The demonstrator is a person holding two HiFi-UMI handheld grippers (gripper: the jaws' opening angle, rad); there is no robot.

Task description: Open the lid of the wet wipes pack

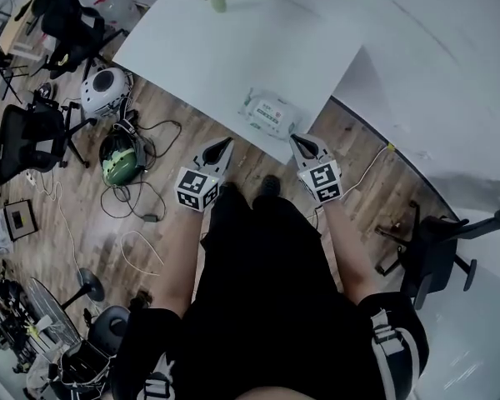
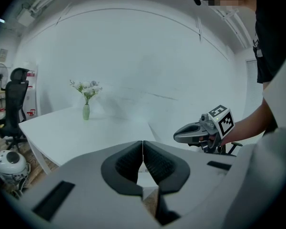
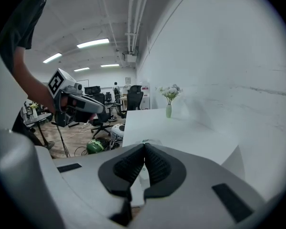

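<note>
White table (image 1: 233, 48) in an office with a wood floor (image 1: 92, 215) and chairs (image 1: 33, 140) carries the wipes pack (image 1: 269, 113) at its near edge, lid apparently down, while the left gripper (image 1: 225, 142) and right gripper (image 1: 298, 140), jaws together and empty, hover short of it, so the approach seems in hand and one gripper must next reach the lid.

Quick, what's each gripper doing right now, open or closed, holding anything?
Left gripper: closed, holding nothing.
Right gripper: closed, holding nothing.
</note>
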